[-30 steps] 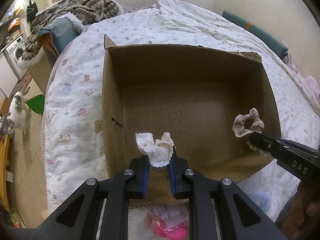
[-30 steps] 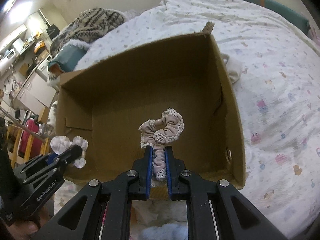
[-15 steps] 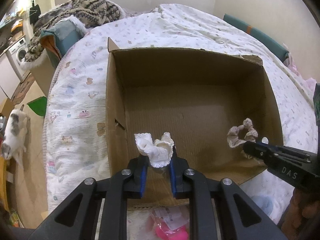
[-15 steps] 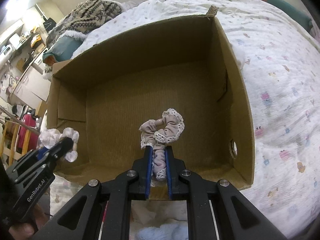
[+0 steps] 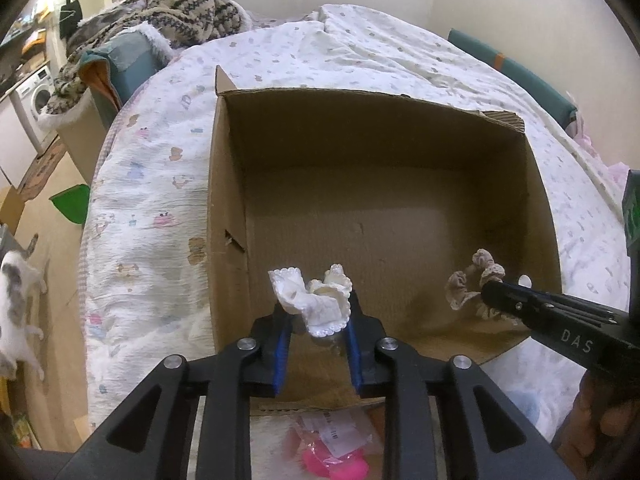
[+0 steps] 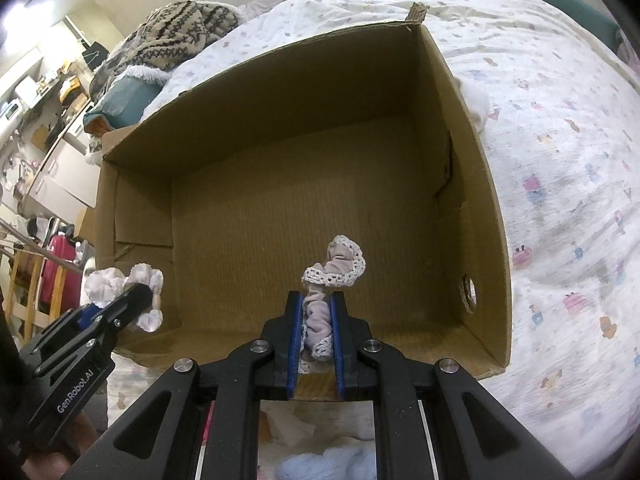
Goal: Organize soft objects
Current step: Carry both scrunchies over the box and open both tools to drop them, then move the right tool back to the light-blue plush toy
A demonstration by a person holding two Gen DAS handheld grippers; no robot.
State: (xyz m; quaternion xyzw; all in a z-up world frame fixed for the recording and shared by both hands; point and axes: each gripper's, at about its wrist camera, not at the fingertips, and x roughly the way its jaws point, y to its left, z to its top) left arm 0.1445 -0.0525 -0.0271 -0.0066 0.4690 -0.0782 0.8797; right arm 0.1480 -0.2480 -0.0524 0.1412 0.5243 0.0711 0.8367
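Note:
An open cardboard box [image 5: 224, 216] [image 6: 480, 184] lies on the bed, its bare floor showing. My left gripper [image 5: 316, 316] holds a white lace-edged scrunchie [image 5: 316, 300] over the box's near edge; its jaws have spread a little and the scrunchie sits loosely between them. It also shows in the right wrist view [image 6: 124, 284]. My right gripper [image 6: 316, 316] is shut on a mauve scrunchie with cream lace trim [image 6: 336, 272], held above the box floor near the front wall. That scrunchie also shows in the left wrist view [image 5: 476, 280].
The bed has a white printed quilt [image 5: 152, 200]. A knitted blanket [image 5: 172, 12] and teal cushion [image 5: 124, 64] lie at the far left. A pink packaged item [image 5: 332, 452] and a pale blue fluffy item [image 6: 328, 464] lie below the grippers. A cat [image 5: 16, 304] stands on the floor.
Both grippers moved forward and lower over the box. The left jaws widened slightly around the white scrunchie. The mauve scrunchie now droops differently in the right jaws.

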